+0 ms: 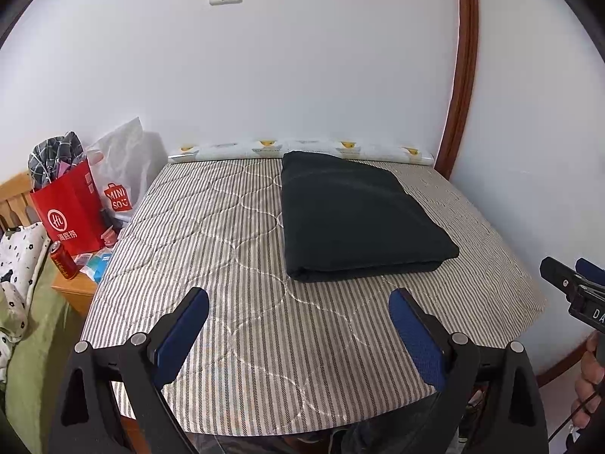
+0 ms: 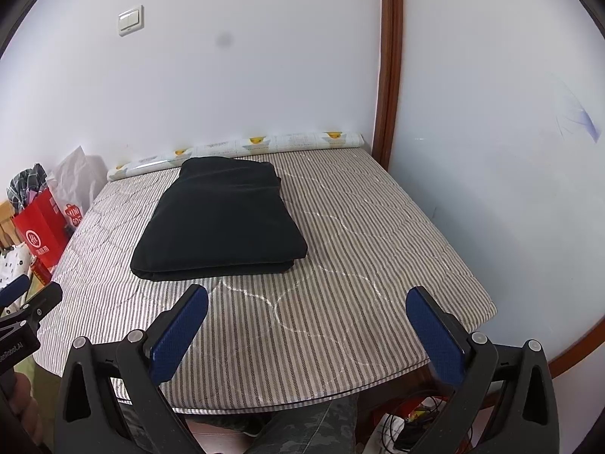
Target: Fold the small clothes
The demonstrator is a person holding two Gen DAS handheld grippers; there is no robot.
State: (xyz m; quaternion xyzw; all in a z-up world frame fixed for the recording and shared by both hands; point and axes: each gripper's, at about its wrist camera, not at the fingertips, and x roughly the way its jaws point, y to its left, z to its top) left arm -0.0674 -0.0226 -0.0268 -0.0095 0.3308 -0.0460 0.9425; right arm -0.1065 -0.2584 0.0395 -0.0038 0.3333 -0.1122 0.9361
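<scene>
Leftward, red bag [image 1: 70, 208] holds plaid cloth [image 1: 56, 157]; both claws [image 1: 298, 304] [image 2: 306, 302] spread, empty.

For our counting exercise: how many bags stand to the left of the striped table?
2. A red bag stands by the table's left edge, and a white bag is just behind it against the wall. Others may be hidden behind them.
</scene>
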